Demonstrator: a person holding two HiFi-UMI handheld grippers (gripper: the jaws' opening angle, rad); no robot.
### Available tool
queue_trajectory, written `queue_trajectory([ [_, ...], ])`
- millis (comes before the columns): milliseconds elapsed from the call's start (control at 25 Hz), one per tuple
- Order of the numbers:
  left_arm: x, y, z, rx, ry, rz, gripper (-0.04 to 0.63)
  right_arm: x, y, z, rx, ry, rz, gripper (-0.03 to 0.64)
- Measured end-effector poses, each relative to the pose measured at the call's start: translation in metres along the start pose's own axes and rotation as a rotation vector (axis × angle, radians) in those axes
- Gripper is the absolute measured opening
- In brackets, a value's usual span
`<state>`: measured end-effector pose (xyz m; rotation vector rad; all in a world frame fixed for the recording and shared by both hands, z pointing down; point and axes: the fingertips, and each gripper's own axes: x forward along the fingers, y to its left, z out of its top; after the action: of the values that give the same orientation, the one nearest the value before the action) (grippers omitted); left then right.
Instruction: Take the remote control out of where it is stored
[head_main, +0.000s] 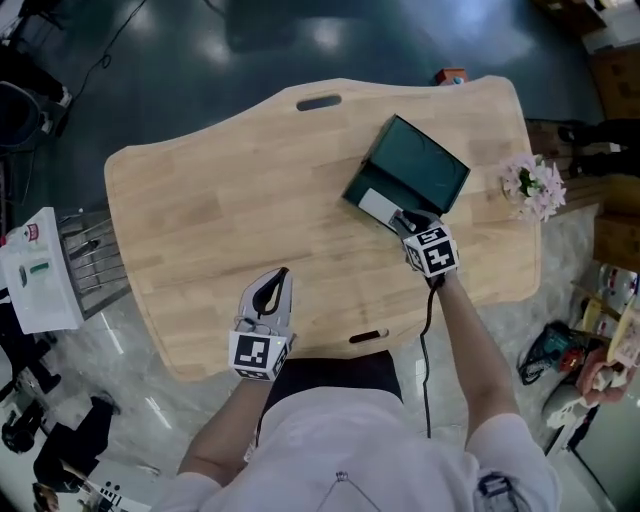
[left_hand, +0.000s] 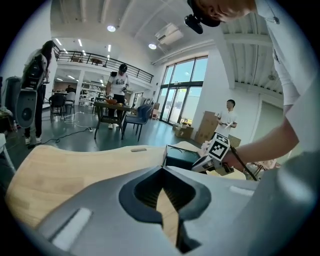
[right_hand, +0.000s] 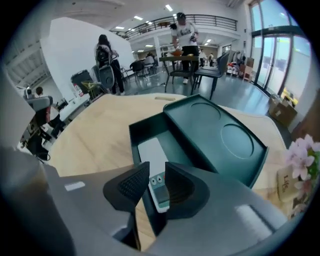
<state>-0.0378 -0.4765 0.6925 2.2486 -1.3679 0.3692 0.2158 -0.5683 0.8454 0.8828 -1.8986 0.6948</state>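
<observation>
Grey-white slim remote control (right_hand: 153, 156) is seen lying in the dark green plastic tray (right_hand: 220, 135), not yet lifted. Right gripper (right_hand: 156, 172) jaws are spread around it, unpinched. Left gripper (left_hand: 162, 170) is held pressed together, empty, over the pale wooden table (head_main: 200, 220). Grasp and lift are judged outstanding

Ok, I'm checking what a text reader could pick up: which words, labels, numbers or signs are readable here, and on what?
No words read clearly.
Small white remote control in the dark green tray: arrow signs on two buttons, no words.
Black-and-white marker cube: square pattern only, no letters.
Pale block beside the pink flowers: dark lettering, too blurred to read.
</observation>
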Motion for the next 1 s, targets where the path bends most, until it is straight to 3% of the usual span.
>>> queue_trajectory([
  [320, 0.003, 0.011, -0.015, -0.021, 0.026, 0.031, 0.001, 0.033, -0.004, -0.017, -0.301, 0.237, 0.058, 0.223],
  [480, 0.005, 0.012, -0.018, -0.027, 0.037, 0.035, 0.000, 0.041, -0.006, -0.026, -0.394, 0.328, 0.117, 0.240],
  [640, 0.008, 0.013, -0.022, -0.029, 0.046, 0.039, 0.001, 0.045, -0.007, -0.025, -0.419, 0.355, 0.147, 0.261],
  [720, 0.010, 0.012, -0.024, -0.031, 0.051, 0.036, 0.000, 0.046, -0.011, -0.025, -0.405, 0.358, 0.136, 0.293],
  [1000, 0.017, 0.007, -0.027, -0.032, 0.061, 0.021, 0.000, 0.044, -0.015, -0.023, -0.351, 0.343, 0.084, 0.298],
])
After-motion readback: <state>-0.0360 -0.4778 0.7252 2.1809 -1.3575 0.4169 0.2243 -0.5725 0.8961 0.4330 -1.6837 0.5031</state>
